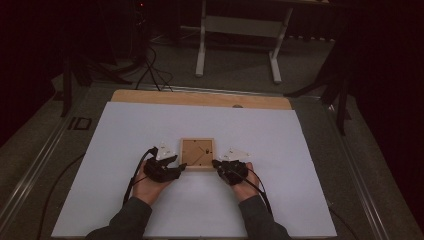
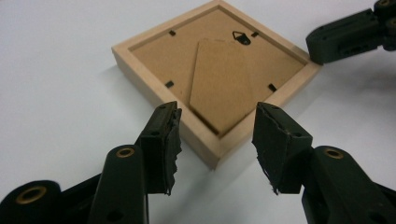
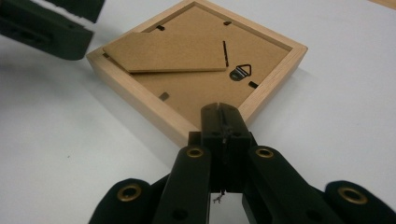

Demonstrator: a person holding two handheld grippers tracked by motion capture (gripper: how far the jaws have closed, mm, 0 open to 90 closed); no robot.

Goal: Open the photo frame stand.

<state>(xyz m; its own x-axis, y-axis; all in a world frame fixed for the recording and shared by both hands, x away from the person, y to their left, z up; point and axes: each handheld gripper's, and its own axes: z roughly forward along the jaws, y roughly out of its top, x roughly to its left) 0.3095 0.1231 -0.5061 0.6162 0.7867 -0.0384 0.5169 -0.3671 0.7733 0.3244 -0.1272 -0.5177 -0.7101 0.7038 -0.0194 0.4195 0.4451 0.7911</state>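
Because everything sits around the picture frame [image 1: 197, 154], take it as the landmark: it lies face down near the middle of the white table [image 1: 125, 150], its cardboard stand [image 2: 222, 84] folded against the backing. The left claw [image 2: 217, 147] is released, jaws spread to either side of the frame's near left corner without pressing it. The right claw [image 3: 223, 128] is clenched on nothing, its tip at the frame's near right corner. Both are equally near; the frame lies straight ahead between them.
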